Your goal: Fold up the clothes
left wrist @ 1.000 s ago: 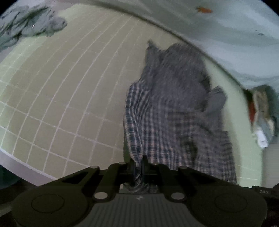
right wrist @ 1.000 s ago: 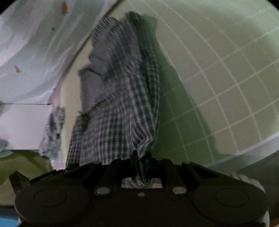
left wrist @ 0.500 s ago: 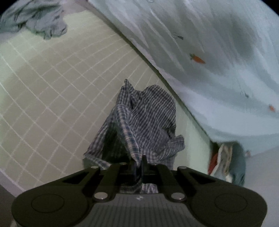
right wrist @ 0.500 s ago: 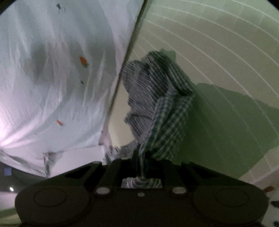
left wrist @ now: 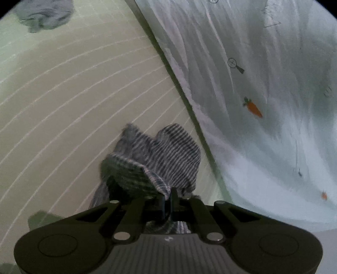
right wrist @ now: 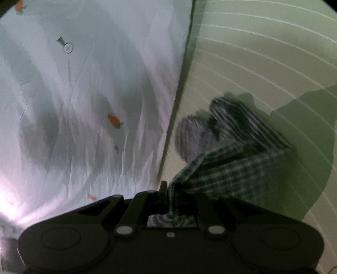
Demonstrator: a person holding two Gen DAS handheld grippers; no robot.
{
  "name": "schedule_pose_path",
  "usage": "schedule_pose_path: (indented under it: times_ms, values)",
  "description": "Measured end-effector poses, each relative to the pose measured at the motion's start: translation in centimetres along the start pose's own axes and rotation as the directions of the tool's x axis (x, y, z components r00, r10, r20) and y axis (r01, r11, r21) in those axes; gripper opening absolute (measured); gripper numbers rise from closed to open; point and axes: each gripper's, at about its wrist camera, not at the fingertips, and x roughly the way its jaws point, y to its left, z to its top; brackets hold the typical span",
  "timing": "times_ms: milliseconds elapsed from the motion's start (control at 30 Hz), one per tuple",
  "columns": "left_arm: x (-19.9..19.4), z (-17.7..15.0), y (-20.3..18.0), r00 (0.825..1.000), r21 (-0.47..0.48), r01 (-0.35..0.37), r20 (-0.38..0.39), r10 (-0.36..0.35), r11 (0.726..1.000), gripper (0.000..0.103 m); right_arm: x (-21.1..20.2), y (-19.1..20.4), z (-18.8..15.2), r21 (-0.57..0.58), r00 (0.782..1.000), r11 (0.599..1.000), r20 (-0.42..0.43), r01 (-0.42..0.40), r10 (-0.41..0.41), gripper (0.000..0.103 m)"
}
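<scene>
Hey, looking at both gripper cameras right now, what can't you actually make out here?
- Left view: the plaid shirt is bunched and motion-blurred; collar, sleeves and fold lines unreadable. The left gripper body hides its lower edge.
- Left view: the grey garment is cut off by the top edge.
- Right view: the shirt is smeared; the right gripper hides the pinched hem.

Handheld tongs, both units: black, matte, same build.

Left tongs (left wrist: pixel 167 199): wide black housing with 2 shallow round discs at its outer ends, 2 silver round fasteners nearer the middle, a grey ribbed centre panel with a small pale mark, 2 angled linkage arms running to 2 thin black fingers. Right tongs (right wrist: pixel 168 195): same discs, 2 silver fasteners, a small centre screw, smooth black panel, rectangular cut-out behind the fingers.
</scene>
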Motion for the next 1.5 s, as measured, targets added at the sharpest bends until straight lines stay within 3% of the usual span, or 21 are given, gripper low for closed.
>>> schedule_pose_path:
  times_ms: [100, 133, 167, 233, 300, 367, 533, 667, 833, 900, 933, 967, 1033, 1067, 1100, 1167, 1233, 1333, 1367, 1433, 1500]
  values:
    - [2.8, 3.3, -1.2, 0.999, 0.002, 0.009, 0.048, -0.009, 1.000, 0.006, 3.5, 1.6, 3.4, -0.011, 0.999, 1.000, 0.046, 0.013, -0.012, 0.011]
    - [3.6, 4.4, -1.3, 0.998, -0.016, 0.020, 0.065, -0.018, 1.000, 0.008, 4.8, 2.0, 4.6, -0.019, 0.998, 1.000, 0.065, 0.005, -0.004, 0.019]
    - [4.3, 5.5, -1.4, 0.996, -0.035, 0.031, 0.080, -0.028, 0.999, 0.010, 6.1, 2.5, 5.8, -0.027, 0.997, 1.000, 0.082, -0.006, 0.008, 0.033]
    - [4.4, 6.4, -1.4, 0.991, -0.019, 0.044, 0.128, -0.042, 0.999, 0.025, 7.7, 3.7, 7.4, -0.071, 0.992, 0.997, 0.123, -0.019, 0.028, 0.045]
    - [4.2, 6.9, -1.1, 0.981, 0.010, 0.043, 0.187, -0.045, 0.999, 0.044, 8.2, 4.7, 7.8, -0.186, 0.987, 0.982, 0.162, 0.033, -0.003, 0.050]
    - [3.6, 6.4, 0.1, 0.970, 0.040, 0.012, 0.242, -0.022, 0.999, 0.058, 8.3, 5.7, 7.8, -0.321, 0.978, 0.940, 0.205, 0.113, -0.048, 0.063]
    - [4.4, 3.7, 3.2, 0.967, 0.162, -0.142, 0.233, 0.102, 0.977, 0.061, 9.4, 4.3, 6.8, -0.522, 0.934, 0.778, 0.259, 0.350, -0.247, 0.069]
    - [6.6, 1.8, 4.4, 0.954, 0.270, -0.270, 0.205, 0.219, 0.924, 0.060, 10.0, 0.8, 5.6, -0.523, 0.910, 0.745, 0.224, 0.413, -0.348, 0.069]
    - [8.4, 0.7, 4.4, 0.970, 0.343, -0.228, 0.157, 0.183, 0.911, 0.058, 10.1, -1.3, 4.3, -0.503, 0.892, 0.738, 0.218, 0.450, -0.395, 0.069]
    - [9.3, 0.7, 4.2, 0.976, 0.354, -0.213, 0.121, 0.181, 0.911, 0.029, 9.8, -1.8, 3.8, -0.493, 0.899, 0.752, 0.206, 0.437, -0.387, 0.061]
    - [9.8, 0.7, 4.1, 0.977, 0.357, -0.214, 0.095, 0.192, 0.909, 0.003, 9.8, -2.1, 3.6, -0.484, 0.905, 0.766, 0.193, 0.423, -0.378, 0.045]
    - [9.9, 0.5, 3.9, 0.979, 0.367, -0.205, 0.074, 0.191, 0.907, 0.001, 9.7, -2.2, 3.5, -0.475, 0.911, 0.778, 0.181, 0.411, -0.371, 0.023]
    - [10.0, 0.0, 3.5, 0.982, 0.389, -0.183, 0.033, 0.184, 0.903, 0.000, 9.3, -2.3, 2.8, -0.460, 0.918, 0.795, 0.171, 0.397, -0.359, 0.007]
    - [9.2, -0.5, 3.3, 0.987, 0.388, -0.153, 0.006, 0.164, 0.909, 0.000, 8.8, -2.2, 2.3, -0.462, 0.916, 0.791, 0.192, 0.401, -0.353, 0.005]
    - [8.0, -0.8, 3.1, 0.993, 0.356, -0.092, -0.031, 0.110, 0.930, 0.000, 8.2, -2.2, 1.7, -0.458, 0.914, 0.791, 0.210, 0.406, -0.348, 0.005]
    - [5.3, -1.4, 3.3, 0.994, 0.272, 0.050, -0.110, -0.021, 0.961, 0.000, 6.5, -3.1, 0.2, -0.383, 0.917, 0.835, 0.223, 0.394, -0.330, 0.004]
    - [3.6, -2.8, 4.2, 0.990, 0.269, 0.036, -0.139, 0.002, 0.962, 0.001, 4.6, -3.9, -1.4, -0.292, 0.927, 0.886, 0.214, 0.361, -0.308, 0.004]
    - [4.4, -4.8, 7.8, 0.969, 0.307, -0.163, -0.129, 0.211, 0.937, 0.001, 2.8, -6.2, -3.9, -0.210, 0.924, 0.906, 0.192, 0.367, -0.330, 0.004]
    - [4.8, -5.2, 9.1, 0.961, 0.283, -0.200, -0.131, 0.244, 0.938, 0.002, 2.6, -7.1, -4.4, -0.200, 0.920, 0.903, 0.182, 0.381, -0.348, 0.004]
    - [4.5, -5.5, 10.3, 0.965, 0.249, -0.195, -0.126, 0.231, 0.949, 0.005, 2.4, -8.4, -5.1, -0.195, 0.905, 0.888, 0.180, 0.416, -0.384, 0.006]
    - [3.4, -5.5, 10.0, 0.972, 0.267, -0.180, -0.098, 0.212, 0.947, 0.025, 2.2, -8.1, -5.5, -0.238, 0.893, 0.864, 0.198, 0.443, -0.403, 0.019]
